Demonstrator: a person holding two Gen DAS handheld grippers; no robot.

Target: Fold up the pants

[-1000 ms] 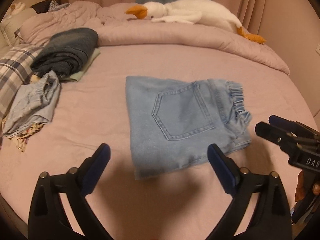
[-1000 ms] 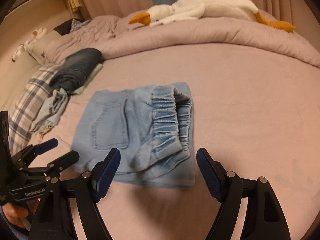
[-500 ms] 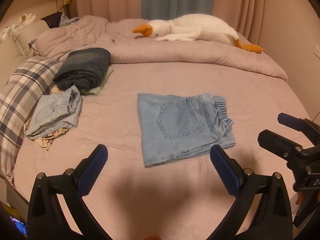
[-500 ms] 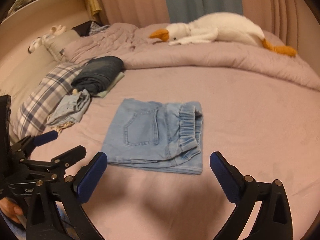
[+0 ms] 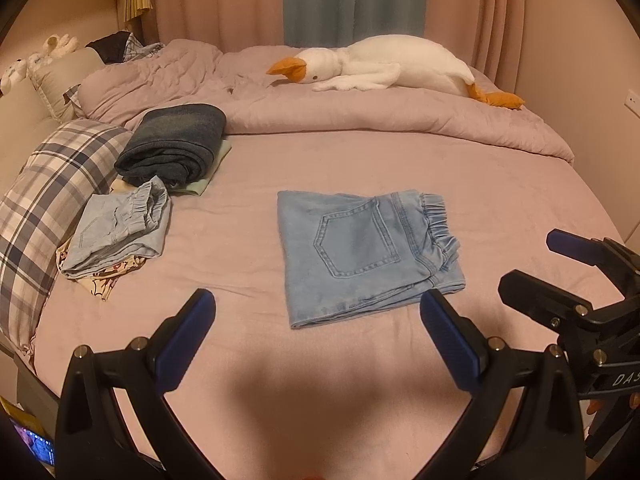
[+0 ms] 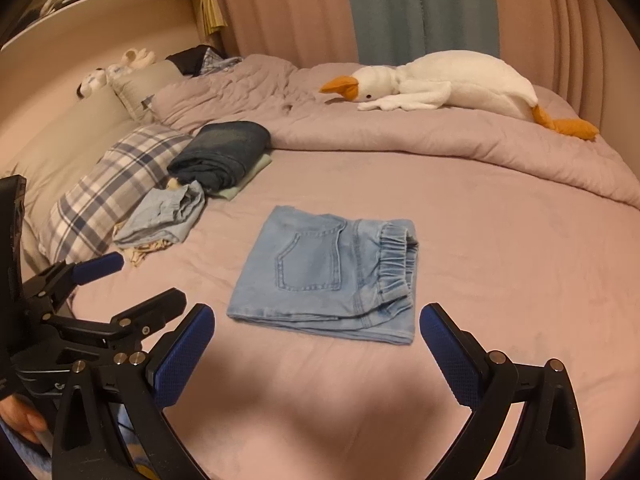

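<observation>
bed (image 5: 360, 168): pink sheet, ahead of gripper | curtains (image 5: 224, 0): pink, drawn, far ahead | light: warm, dim

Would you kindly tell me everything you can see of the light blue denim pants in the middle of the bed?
The light blue denim pants lie folded into a compact, roughly square stack, flat on the pink bed sheet. A stitched back pocket faces up, and the gathered elastic waistband bunches along the right edge. The layered fold edges show along the near side. The fabric looks like soft, washed denim. Nothing but the sheet touches them; both grippers' jaws stand open, clear of them.
</observation>
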